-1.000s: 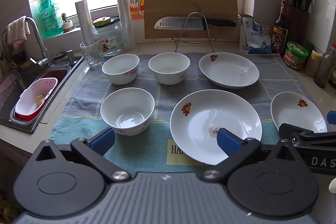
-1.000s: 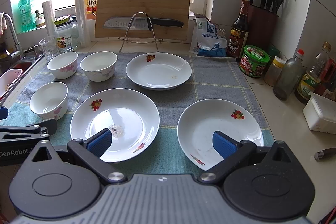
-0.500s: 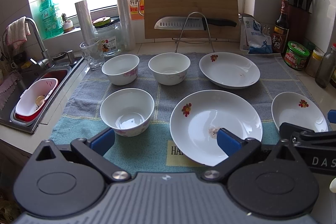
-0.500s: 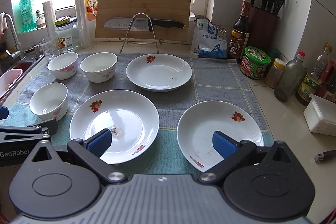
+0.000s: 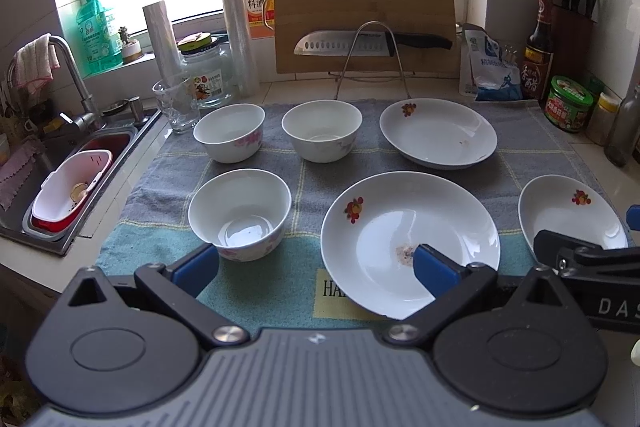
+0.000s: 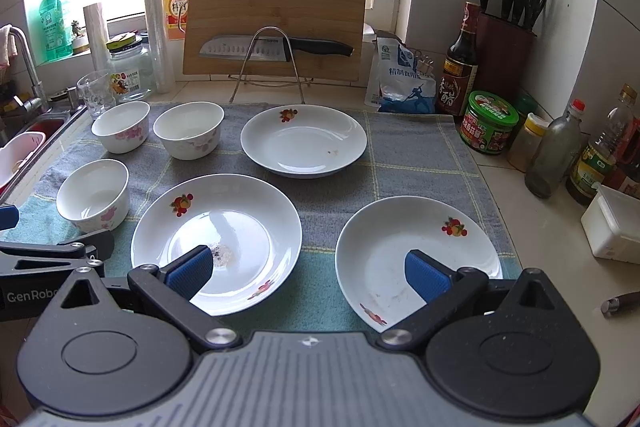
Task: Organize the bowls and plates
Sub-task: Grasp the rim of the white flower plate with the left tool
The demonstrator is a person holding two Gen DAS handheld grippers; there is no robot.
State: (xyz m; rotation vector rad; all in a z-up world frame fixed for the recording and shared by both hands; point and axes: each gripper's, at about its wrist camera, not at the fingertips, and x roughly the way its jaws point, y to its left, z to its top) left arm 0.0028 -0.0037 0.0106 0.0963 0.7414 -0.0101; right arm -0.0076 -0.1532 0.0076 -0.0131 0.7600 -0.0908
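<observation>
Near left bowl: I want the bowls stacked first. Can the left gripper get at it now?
Probably yes: the left gripper is open, and the near left bowl sits just ahead of its left finger, nothing between.

The left gripper's arm point(image 6: 28, 295) reads "GenRobo", cut off; the right gripper's arm point(image 5: 612, 307) shows "DAS". A yellow patch point(image 5: 332, 291) on the towel point(image 5: 256, 291) reads "HA", partly hidden by a plate point(image 5: 408, 239).
</observation>
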